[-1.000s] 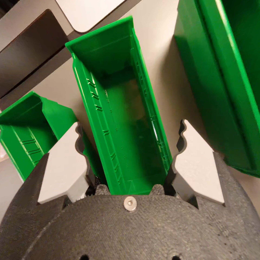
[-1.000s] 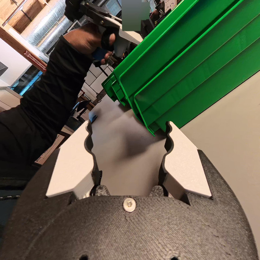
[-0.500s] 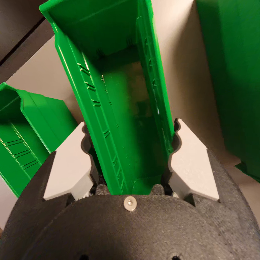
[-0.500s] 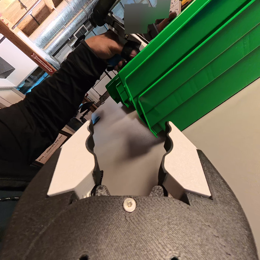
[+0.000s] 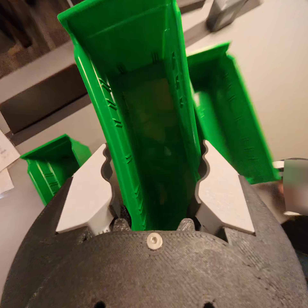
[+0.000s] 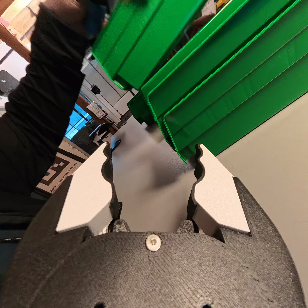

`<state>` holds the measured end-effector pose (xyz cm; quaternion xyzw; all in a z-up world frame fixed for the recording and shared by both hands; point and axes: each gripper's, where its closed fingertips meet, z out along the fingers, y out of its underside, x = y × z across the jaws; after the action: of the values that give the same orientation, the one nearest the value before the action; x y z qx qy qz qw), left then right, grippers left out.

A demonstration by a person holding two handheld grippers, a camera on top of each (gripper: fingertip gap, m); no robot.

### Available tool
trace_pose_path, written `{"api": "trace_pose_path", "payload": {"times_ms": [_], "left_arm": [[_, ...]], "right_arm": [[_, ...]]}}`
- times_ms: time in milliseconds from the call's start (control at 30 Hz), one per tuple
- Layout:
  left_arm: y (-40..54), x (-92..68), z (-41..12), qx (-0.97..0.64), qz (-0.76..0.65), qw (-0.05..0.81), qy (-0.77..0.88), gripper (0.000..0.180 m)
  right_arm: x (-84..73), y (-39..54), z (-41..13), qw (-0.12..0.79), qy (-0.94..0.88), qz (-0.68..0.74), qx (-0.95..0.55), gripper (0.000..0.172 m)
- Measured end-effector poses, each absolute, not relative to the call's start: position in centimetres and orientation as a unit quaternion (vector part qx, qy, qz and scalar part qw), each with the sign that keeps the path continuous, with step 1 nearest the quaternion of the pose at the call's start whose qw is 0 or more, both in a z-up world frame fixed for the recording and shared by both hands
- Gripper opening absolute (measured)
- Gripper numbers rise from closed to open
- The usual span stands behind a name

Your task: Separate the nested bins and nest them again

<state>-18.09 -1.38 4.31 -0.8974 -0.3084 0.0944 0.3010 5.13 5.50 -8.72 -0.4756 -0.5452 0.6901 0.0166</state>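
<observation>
Left view, tool: my left gripper [image 5: 154, 168] is clamped across a narrow green bin [image 5: 138, 103]; both pads press its long side walls, and the bin runs up the centre of the frame.
Left view, step: I judge the bin is lifted free, so this is either separation or the carry to re-nest; I cannot tell which.
Left view, surroundings: a second bin [image 5: 233, 108] lies blurred at right, just beside the held one; a third bin [image 5: 51, 165] sits at lower left on the table [image 5: 41, 130].
Right view, tool: my right gripper [image 6: 153, 166] stands wide and holds nothing; only table shows between the fingers.
Right view, task's thing: a nested stack [image 6: 233, 100] fills the upper right, its corner just beside my right fingertip [image 6: 202, 150].
Right view, held bin: at top centre, above the stack.
Next move: I judge it calls for squaring the held bin over a receiving bin.
Obstruction: my sleeve [image 6: 41, 100] crosses the left of the frame.
</observation>
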Motion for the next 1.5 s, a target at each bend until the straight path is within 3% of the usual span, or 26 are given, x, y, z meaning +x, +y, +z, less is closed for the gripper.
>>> {"api": "trace_pose_path", "payload": {"times_ms": [200,433,967,1200,1433,1500], "left_arm": [[4.5,-12.5,10.4,-0.876,0.008,0.389,-0.285,0.105],[9.3,-8.7,7.3,-0.853,-0.088,0.411,-0.311,0.106],[11.0,-11.8,-0.6,-0.903,0.072,0.266,-0.330,0.109],[11.7,-11.9,-2.7,-0.911,0.102,0.241,-0.320,0.113],[12.0,-11.6,-3.8,-0.919,0.118,0.237,-0.291,0.127],[12.4,-11.6,-2.7,-0.916,0.139,0.259,-0.273,0.138]], "right_arm": [[5.1,5.5,-8.7,0.018,-0.544,0.691,-0.475,0.102],[5.2,5.6,-8.5,0.018,-0.541,0.696,-0.472,0.101],[5.7,5.6,-8.0,0.006,-0.532,0.710,-0.461,0.101],[6.0,5.7,-7.8,0.002,-0.530,0.713,-0.459,0.102],[6.0,5.5,-7.9,0.000,-0.533,0.713,-0.456,0.101],[6.1,5.5,-7.8,0.000,-0.534,0.714,-0.453,0.102]]}}
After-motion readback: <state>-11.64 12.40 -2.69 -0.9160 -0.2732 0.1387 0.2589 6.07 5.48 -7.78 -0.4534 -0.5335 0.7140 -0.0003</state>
